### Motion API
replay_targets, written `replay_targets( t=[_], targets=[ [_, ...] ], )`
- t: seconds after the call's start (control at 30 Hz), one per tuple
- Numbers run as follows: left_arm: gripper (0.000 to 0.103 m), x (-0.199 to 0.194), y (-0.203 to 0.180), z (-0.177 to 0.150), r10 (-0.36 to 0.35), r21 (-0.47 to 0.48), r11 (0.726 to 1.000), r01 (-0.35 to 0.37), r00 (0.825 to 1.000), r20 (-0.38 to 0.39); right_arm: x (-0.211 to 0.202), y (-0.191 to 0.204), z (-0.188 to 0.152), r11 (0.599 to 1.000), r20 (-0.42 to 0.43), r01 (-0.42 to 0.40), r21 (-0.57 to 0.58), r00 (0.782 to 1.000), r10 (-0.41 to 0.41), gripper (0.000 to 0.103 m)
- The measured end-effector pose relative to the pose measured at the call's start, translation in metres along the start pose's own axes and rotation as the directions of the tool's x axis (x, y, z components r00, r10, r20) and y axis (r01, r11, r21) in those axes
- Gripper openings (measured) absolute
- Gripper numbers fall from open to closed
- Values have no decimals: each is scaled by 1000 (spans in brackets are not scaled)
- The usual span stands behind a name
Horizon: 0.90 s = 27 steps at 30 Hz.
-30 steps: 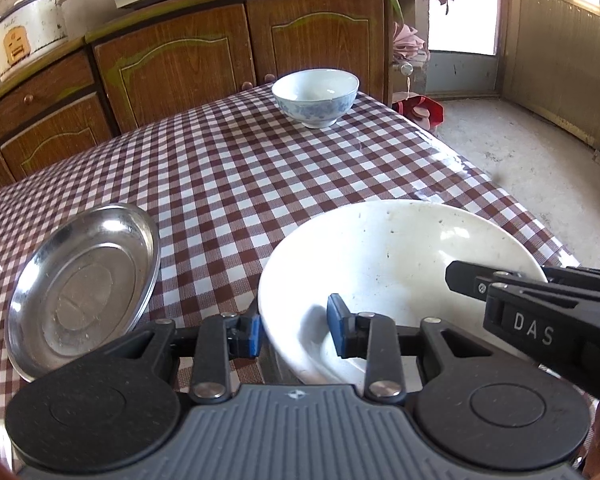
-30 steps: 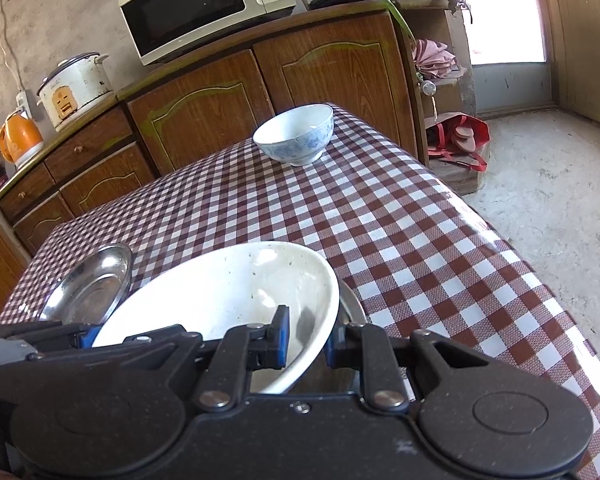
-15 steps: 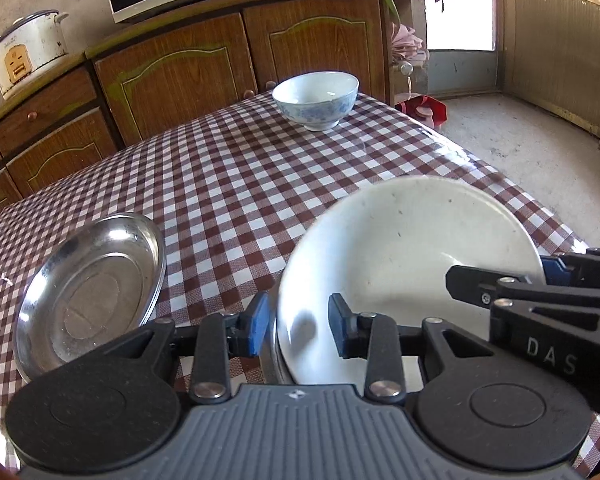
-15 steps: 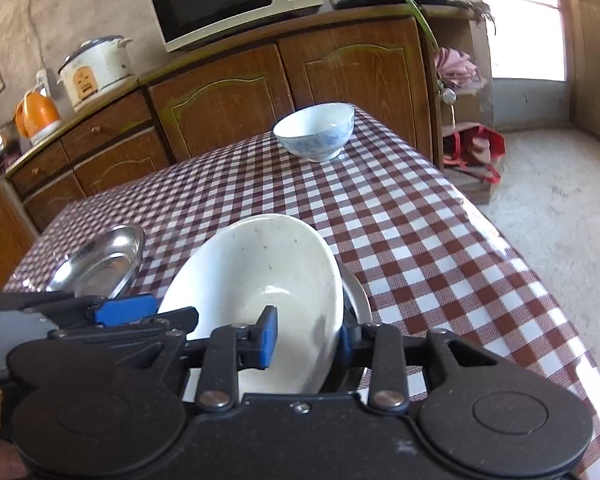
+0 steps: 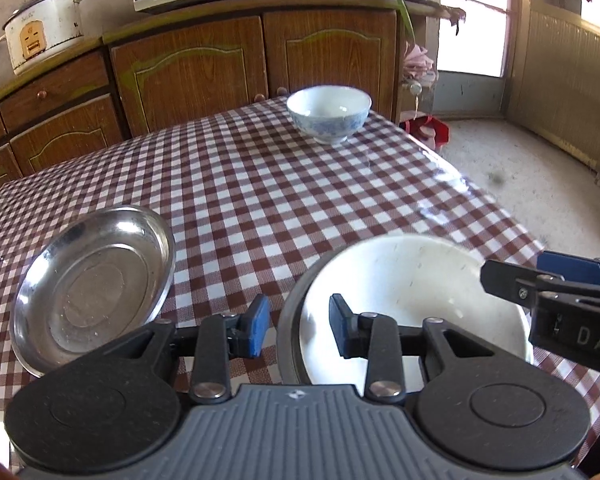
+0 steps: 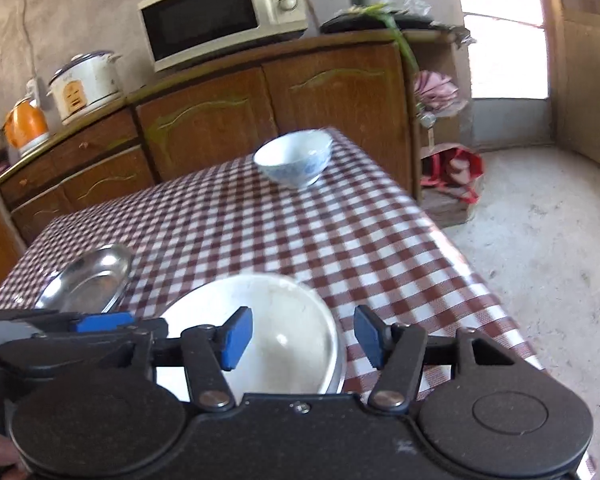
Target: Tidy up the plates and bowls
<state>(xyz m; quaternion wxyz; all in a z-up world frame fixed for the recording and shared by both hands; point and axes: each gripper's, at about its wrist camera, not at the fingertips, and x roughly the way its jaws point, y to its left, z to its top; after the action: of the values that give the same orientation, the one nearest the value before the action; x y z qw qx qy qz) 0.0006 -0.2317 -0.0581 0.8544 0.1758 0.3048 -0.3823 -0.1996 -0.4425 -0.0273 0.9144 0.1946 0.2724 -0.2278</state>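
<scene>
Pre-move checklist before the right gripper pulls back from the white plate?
1. Right gripper jaws off the white plate: ok, just opened, rim between them untouched.
2. Plate nested in the steel dish under it: ok.
3. Left gripper grip on that rim: cannot tell.
4. Spare steel plate apart from stack: ok.
5. Blue-patterned bowl upright at far edge: ok.

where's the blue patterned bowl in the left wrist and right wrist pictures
Left wrist: the blue patterned bowl stands upper centre, at the table's far end before the cabinet doors.
Right wrist: the bowl is above centre, slightly left, at the same far end.
Shared landmark: the white plate near the grippers.
</scene>
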Motion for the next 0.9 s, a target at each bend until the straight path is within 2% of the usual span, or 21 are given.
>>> replay_targets(
  t=[0.13, 0.3, 0.37, 0.57, 0.9],
  targets=[
    [36, -4, 4, 3, -2, -18, 1000, 3, 1000, 8, -6, -2, 3, 998, 50, 57, 4, 997, -57, 69],
    [39, -5, 8, 5, -11, -46, 999, 11, 1000, 3, 4, -1, -4, 995, 0, 92, -24, 996, -92, 69],
    [40, -6, 9, 7, -12, -49, 999, 12, 1000, 0, 8, 2, -7, 997, -25, 70, -27, 997, -71, 68],
    [48, -13, 12, 15, -8, -70, 998, 9, 1000, 3, -3, 12, 7, 999, 17, 21, -36, 1000, -21, 68],
    [60, -27, 13, 33, -9, -80, 997, 12, 999, 34, -19, 18, 32, 999, 59, -16, -31, 998, 18, 76]
  ],
)
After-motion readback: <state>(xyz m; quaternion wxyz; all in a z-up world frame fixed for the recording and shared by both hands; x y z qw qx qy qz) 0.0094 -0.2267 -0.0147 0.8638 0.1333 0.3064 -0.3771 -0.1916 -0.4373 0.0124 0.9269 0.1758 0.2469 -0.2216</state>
